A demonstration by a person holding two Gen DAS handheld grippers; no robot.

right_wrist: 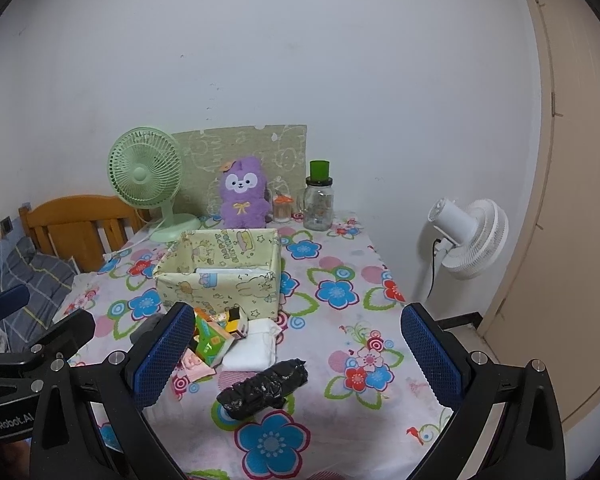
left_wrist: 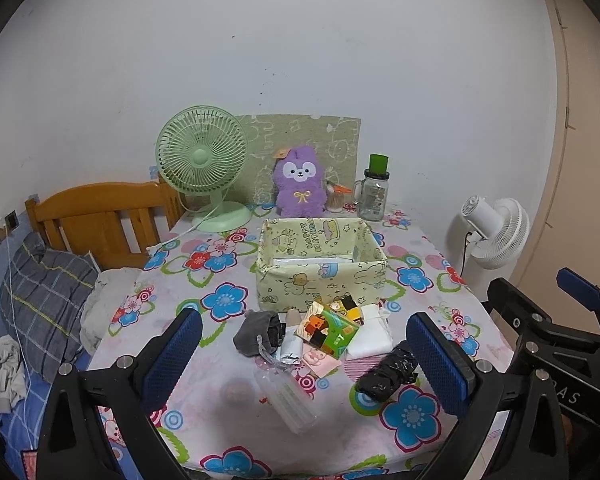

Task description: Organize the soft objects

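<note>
A flowered tablecloth point(left_wrist: 220, 264) covers the table. Before the fabric box point(left_wrist: 320, 268) lies a crinkly black bundle point(right_wrist: 262, 388), long axis slanting up-right. Left gripper point(left_wrist: 304, 356) and right gripper point(right_wrist: 298, 354) both gape, empty.

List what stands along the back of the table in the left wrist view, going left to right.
Green desk fan → purple plush toy → small jar with an orange top → glass mug jar with a green lid.
</note>
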